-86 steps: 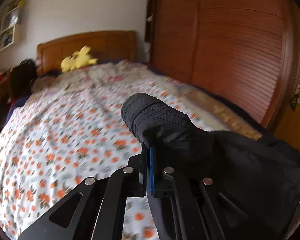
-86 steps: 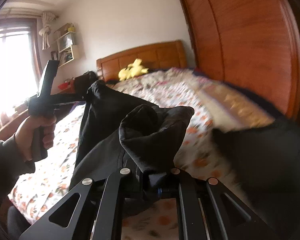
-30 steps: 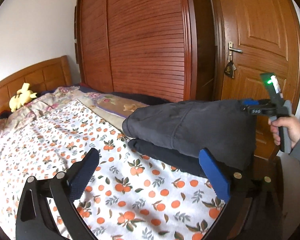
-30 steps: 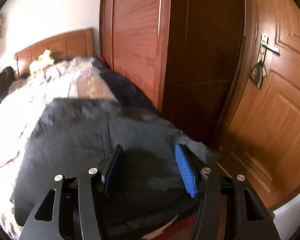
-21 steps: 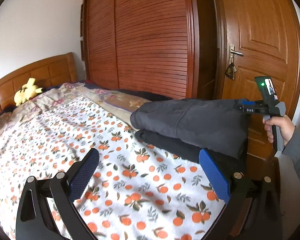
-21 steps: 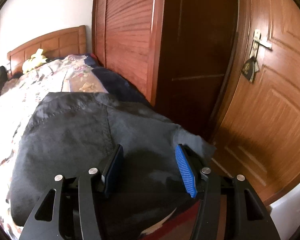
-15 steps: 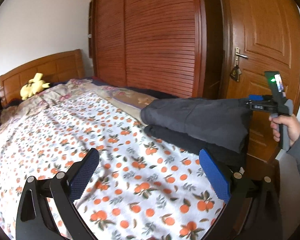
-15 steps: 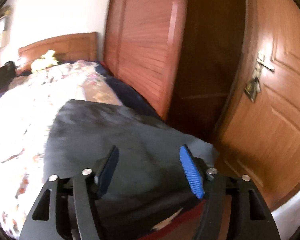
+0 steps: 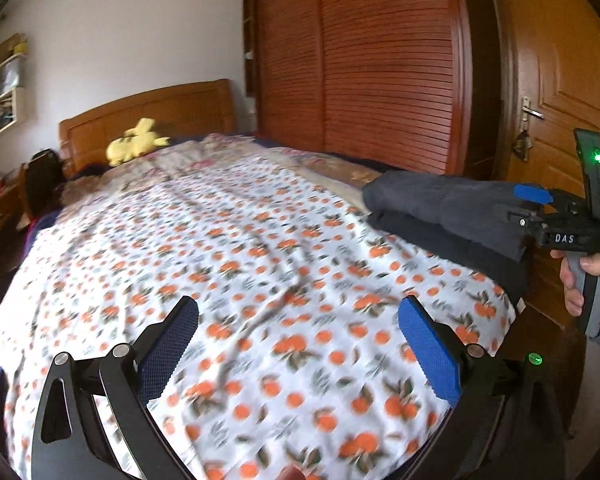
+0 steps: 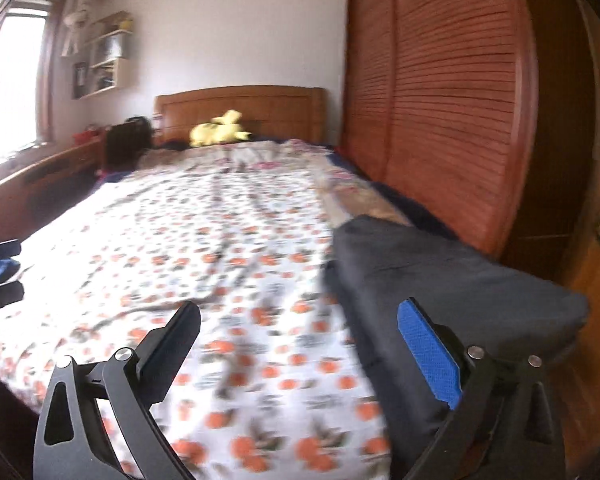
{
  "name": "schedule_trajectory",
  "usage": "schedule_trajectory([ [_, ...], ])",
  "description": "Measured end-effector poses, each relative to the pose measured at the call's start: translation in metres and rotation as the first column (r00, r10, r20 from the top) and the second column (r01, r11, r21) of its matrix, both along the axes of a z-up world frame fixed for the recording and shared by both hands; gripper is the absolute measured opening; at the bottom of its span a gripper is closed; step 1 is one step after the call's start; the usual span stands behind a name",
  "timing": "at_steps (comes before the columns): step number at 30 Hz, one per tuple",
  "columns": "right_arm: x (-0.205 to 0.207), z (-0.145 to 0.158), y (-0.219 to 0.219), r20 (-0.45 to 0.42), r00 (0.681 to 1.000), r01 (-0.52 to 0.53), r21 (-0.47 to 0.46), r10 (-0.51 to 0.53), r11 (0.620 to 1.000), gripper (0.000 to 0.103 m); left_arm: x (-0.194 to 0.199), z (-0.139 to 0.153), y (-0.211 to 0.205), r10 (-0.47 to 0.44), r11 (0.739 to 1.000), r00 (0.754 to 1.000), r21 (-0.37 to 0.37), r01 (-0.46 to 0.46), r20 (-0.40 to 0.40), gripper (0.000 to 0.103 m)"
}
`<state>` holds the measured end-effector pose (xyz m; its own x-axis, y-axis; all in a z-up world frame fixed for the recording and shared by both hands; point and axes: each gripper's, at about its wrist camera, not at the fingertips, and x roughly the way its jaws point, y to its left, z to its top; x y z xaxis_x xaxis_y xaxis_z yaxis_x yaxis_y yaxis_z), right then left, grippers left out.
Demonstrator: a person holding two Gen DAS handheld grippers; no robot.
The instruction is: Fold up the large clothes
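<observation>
The folded dark garment (image 10: 440,276) lies at the right corner of the bed (image 9: 228,248), near the wardrobe (image 9: 380,72). Left gripper (image 9: 298,340): jaws wide, empty, above bare sheet, well apart from the garment. Right gripper (image 10: 300,344): jaws opening, nothing between them; garment just beside its right finger.

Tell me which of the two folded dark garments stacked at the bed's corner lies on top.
The greyer garment lies on top; the blacker garment sits beneath it on the bedsheet, showing only along its lower edge.
</observation>
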<state>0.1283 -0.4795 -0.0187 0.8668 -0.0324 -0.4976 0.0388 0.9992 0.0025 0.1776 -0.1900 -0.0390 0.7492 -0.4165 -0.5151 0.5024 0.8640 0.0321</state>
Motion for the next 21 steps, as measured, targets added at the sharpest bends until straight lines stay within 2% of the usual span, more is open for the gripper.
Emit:
schedule_trajectory([
  [5,-0.003,-0.011,0.047,-0.023,0.997,-0.068,0.027,0.069,0.997,0.096,-0.024,0.0,0.041,0.078,0.997,0.997,-0.001,-0.078,0.001,0.1],
  [9,-0.007,-0.022,0.089,-0.046,0.991,-0.125,0.04,0.127,0.991,0.096,-0.037,-0.007,0.072,0.15,0.988,0.988,-0.028,-0.15,-0.029,0.1],
  [16,-0.023,-0.032,0.162,-0.032,0.974,-0.219,0.083,0.222,0.972,0.096,-0.061,-0.013,0.118,0.292,0.956,0.956,-0.01,-0.292,0.003,0.1],
  [21,-0.039,-0.025,0.206,0.014,0.96,-0.278,0.122,0.278,0.953,0.096,-0.078,-0.007,0.156,0.375,0.925,0.927,-0.064,-0.374,0.003,0.1],
])
